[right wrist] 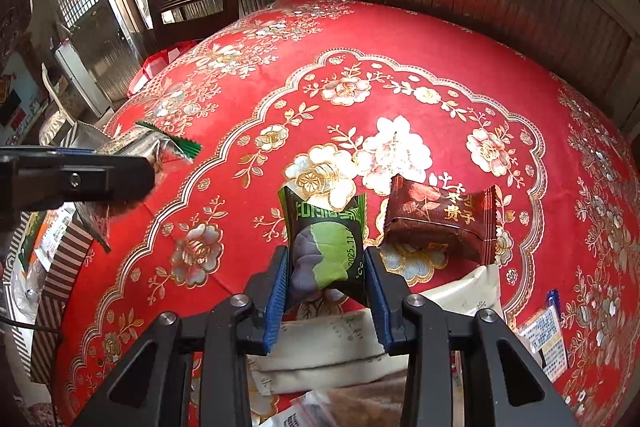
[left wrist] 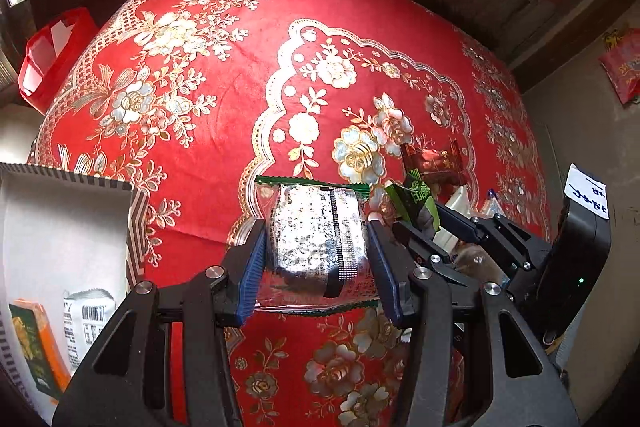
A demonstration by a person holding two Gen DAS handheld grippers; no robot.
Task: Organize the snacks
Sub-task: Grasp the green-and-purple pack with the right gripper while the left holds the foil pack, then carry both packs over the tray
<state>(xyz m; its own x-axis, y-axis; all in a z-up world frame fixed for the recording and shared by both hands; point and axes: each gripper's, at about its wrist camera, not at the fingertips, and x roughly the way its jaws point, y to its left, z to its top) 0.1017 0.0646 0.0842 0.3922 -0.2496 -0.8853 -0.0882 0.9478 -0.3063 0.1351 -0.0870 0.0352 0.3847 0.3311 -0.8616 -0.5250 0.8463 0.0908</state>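
My left gripper point(left wrist: 316, 247) is shut on a silver snack packet with green edges point(left wrist: 316, 227), held above the red floral tablecloth point(left wrist: 224, 99). My right gripper point(right wrist: 326, 291) is shut on a green and dark snack packet point(right wrist: 328, 239); that packet also shows in the left wrist view point(left wrist: 416, 199). A brown wrapped snack point(right wrist: 440, 223) lies on the cloth just right of the right gripper. A striped box point(left wrist: 60, 227) with an orange packet point(left wrist: 36, 343) and a white packet point(left wrist: 84, 319) inside stands at the left. The left gripper and its silver packet point(right wrist: 148, 147) appear at the left of the right wrist view.
White packets point(right wrist: 344, 343) and a clear bag of brown snacks point(right wrist: 360, 407) lie under the right gripper. A blue and white packet point(right wrist: 544, 335) lies at the right. A red bag point(left wrist: 52, 55) and a dark wooden chair point(right wrist: 192, 3) stand beyond the table's far left.
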